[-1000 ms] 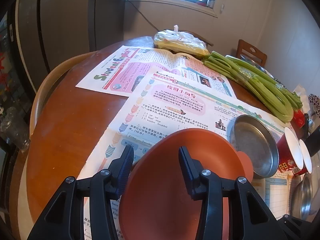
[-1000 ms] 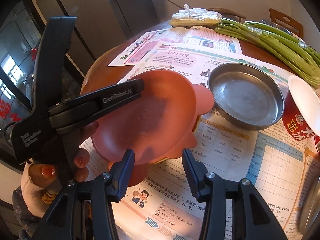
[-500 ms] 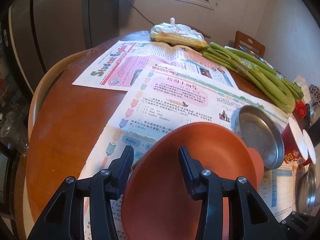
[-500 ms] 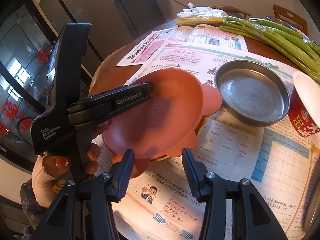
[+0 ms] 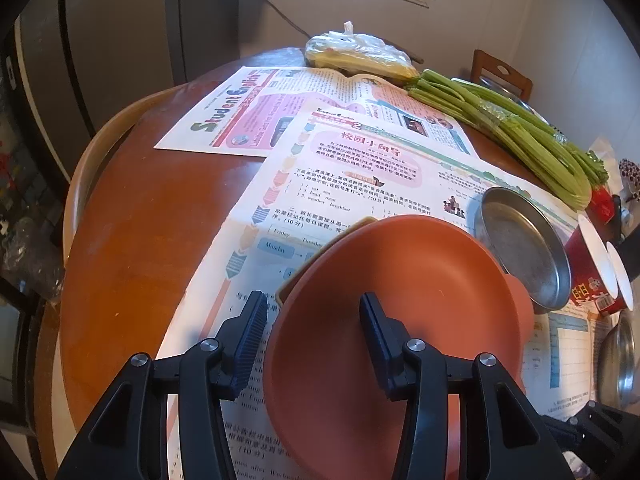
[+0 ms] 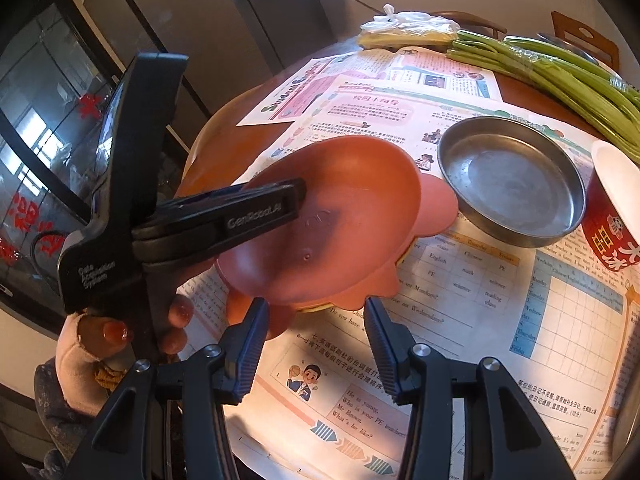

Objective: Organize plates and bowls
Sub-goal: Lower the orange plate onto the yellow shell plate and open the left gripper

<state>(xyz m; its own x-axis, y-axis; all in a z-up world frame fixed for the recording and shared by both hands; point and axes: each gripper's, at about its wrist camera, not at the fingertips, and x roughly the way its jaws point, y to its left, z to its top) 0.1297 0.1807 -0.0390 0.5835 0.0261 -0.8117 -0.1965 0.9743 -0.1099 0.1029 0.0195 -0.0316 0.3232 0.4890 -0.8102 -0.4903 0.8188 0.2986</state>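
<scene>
An orange bowl (image 5: 400, 300) leans tilted on a yellow-rimmed dish and an orange flower-shaped plate (image 6: 436, 208) on the newspaper. My left gripper (image 5: 312, 324) straddles the bowl's near rim, one finger inside and one outside. Its jaws are opening, and a sliver of paper shows between the outer pad and the rim. From the right wrist view the same bowl (image 6: 332, 216) sits under the left gripper's finger. My right gripper (image 6: 314, 332) hovers open just in front of the stack, with only newspaper between its fingers. A steel pan (image 6: 508, 176) stands to the right of the stack.
Red paper cups (image 5: 592, 276) stand right of the steel pan (image 5: 524, 248), with another steel bowl (image 5: 616, 360) at the right edge. Celery (image 5: 500, 132) and a plastic bag (image 5: 360, 52) lie at the back. A person's hand (image 6: 172, 320) holds the left gripper.
The orange bowl has shifted a little to the right and sunk onto the stack. The left gripper's fingers have spread slightly, leaving a gap at the rim. The right gripper has stayed put.
</scene>
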